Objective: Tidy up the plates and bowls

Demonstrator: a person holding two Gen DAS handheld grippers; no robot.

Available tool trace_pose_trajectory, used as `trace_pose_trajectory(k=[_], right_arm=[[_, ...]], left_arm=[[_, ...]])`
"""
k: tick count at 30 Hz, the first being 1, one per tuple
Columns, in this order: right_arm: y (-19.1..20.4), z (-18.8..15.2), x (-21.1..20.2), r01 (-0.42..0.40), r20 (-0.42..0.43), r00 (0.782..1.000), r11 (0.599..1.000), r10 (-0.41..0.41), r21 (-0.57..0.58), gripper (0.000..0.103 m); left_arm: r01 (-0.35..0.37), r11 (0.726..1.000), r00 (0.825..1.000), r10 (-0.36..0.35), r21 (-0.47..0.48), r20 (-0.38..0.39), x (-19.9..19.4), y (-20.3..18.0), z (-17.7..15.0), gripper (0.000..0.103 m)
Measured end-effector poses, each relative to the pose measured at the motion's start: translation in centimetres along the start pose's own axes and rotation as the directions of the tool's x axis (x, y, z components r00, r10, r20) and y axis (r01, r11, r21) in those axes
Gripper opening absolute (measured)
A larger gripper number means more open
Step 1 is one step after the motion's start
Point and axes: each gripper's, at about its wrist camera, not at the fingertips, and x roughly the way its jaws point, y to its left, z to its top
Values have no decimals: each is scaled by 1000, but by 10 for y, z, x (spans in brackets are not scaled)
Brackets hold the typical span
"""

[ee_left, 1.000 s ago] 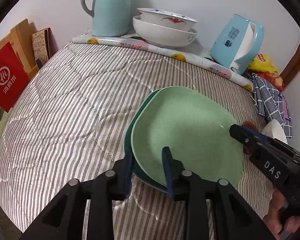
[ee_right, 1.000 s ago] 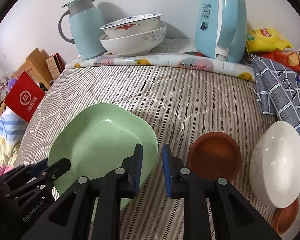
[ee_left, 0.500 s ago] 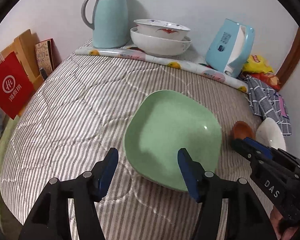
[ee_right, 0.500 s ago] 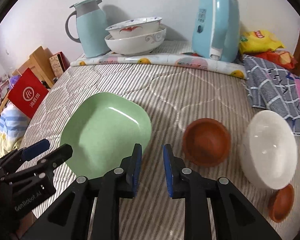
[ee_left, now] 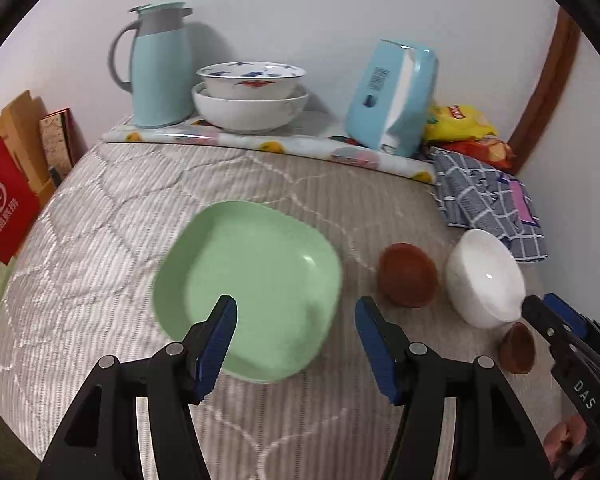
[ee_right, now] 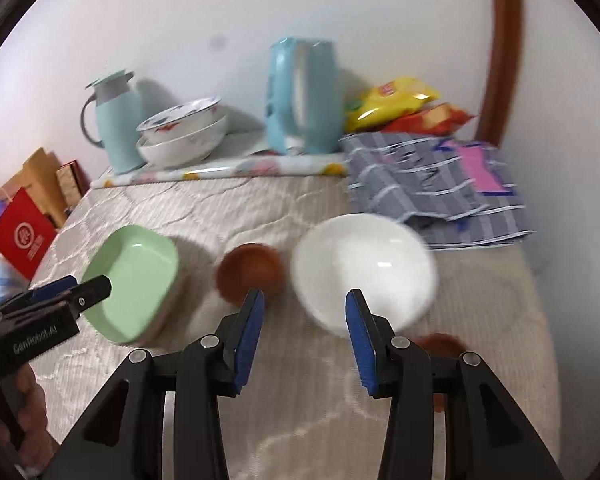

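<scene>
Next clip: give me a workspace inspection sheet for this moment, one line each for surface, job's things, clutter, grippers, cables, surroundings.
Surface: striped quilt, wrinkled.
Job's things: green plate; brown bowl; white bowl; small brown dish; stacked bowls at the back.
Clutter: thermos, tissue box, snack bags, checked cloth.
Grippers: left gripper open by the plate, empty; right gripper open before the white bowl, empty.
Cables: nothing seen.
Surroundings: white wall, red bag.
</scene>
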Motion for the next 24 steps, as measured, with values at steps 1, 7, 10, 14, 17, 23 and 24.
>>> trace_pose_trajectory(k=[1,7,10,14,17,23,24], right_arm=[[-6,-1,-3,13,6,1000,1000,-13,8,42],[-59,-12,-4,40,-17,999,991,-38,125,43],[-84,-18,0,77,-65,996,983,-67,169,43],[-107,-27,10,106,-118,989,977,-85,184,44],[-118,-34,16,112,-142,986,972,-84,206,45],[-133,-46,34,102,-183,981,967,-59,233,48],[-135,-47,36,101,-188,981,966,-56,237,48]], left_arm=[[3,1000,1000,-3,6,-1,1,-5,0,59],[42,998,999,-41,35,-20,9,-34,-2,59],[54,998,998,-53,44,-34,15,-44,-2,59],[67,997,996,-64,39,-64,28,-54,-3,59],[72,997,994,-69,31,-90,38,-58,-5,59],[62,998,991,-59,18,-117,54,-63,-3,59],[66,998,991,-64,14,-120,55,-63,-2,59]])
